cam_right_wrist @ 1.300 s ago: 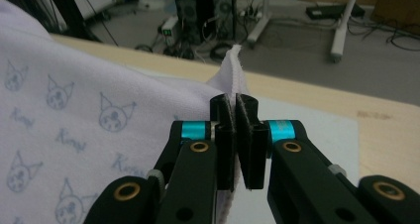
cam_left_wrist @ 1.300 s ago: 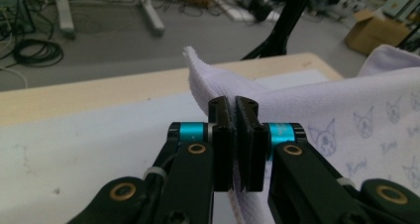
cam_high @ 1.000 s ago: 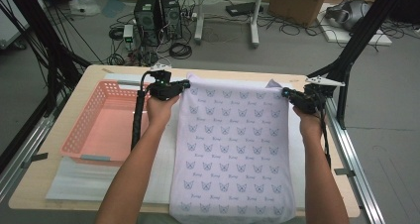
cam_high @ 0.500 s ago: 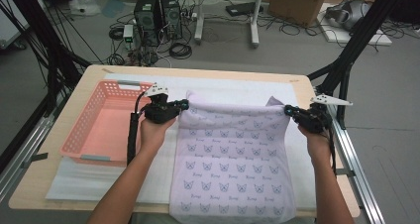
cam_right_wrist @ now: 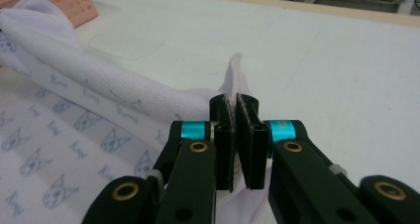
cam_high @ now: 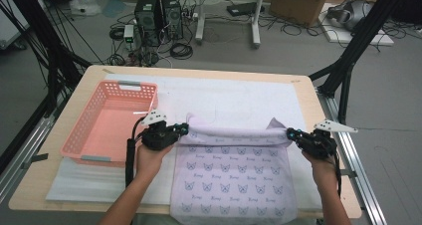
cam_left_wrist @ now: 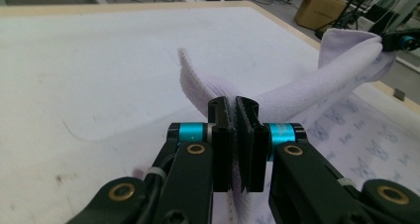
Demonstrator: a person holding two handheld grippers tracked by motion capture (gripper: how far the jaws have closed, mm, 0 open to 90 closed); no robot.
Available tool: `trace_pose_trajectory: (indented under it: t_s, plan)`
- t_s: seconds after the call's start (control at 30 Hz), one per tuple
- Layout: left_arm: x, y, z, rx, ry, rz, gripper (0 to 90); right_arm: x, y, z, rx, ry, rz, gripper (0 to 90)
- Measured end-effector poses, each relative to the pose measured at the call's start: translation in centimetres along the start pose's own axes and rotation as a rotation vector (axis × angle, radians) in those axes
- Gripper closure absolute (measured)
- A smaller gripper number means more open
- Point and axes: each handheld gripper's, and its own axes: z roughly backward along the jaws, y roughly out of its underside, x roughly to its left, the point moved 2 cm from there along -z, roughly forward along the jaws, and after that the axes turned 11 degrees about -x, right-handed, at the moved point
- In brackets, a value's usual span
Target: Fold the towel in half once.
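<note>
On the left of the table sits the pink plastic basket with holes in its sides [cam_high: 107, 123], open and near the work, likely so the cloth can go in when it is folded. Next to it, the left gripper [cam_high: 183, 130] has its 2 black jaws pinched tight on 1 far corner of the soft pale purple cloth with little cat faces [cam_high: 231, 177]. The right gripper [cam_high: 291, 134] is clamped on the other far corner. Both corners are lifted off the white table mat [cam_high: 234, 95] and held well apart. I think this keeps the edge straight for a neat fold toward the person. The cloth lies flat on the mat's near half, its near end hanging over the table edge. The lifted edge curls into a soft roll.
</note>
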Motion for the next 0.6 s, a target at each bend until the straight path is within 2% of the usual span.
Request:
trace_pose_trajectory:
  t_s: [0.17, 0.5, 0.57, 0.6]
  plan:
    - [-0.5, 1.9, 1.0, 0.017, 0.022, 0.024, 85.2, 0.8, 1.8, 1.2, 0.022, -0.007, -0.008, 86.2]
    - [-1.2, 5.3, 2.4, 0.093, 0.052, 0.025, 84.4, 2.0, 4.9, 2.8, 0.088, -0.018, -0.021, 86.2]
    - [-1.3, 5.8, 2.4, 0.106, 0.056, 0.021, 82.7, 2.1, 5.6, 2.8, 0.118, -0.018, -0.019, 86.1]
    - [-1.3, 5.7, 2.4, 0.103, 0.052, 0.024, 78.4, 2.2, 6.0, 2.8, 0.133, -0.012, -0.012, 85.9]
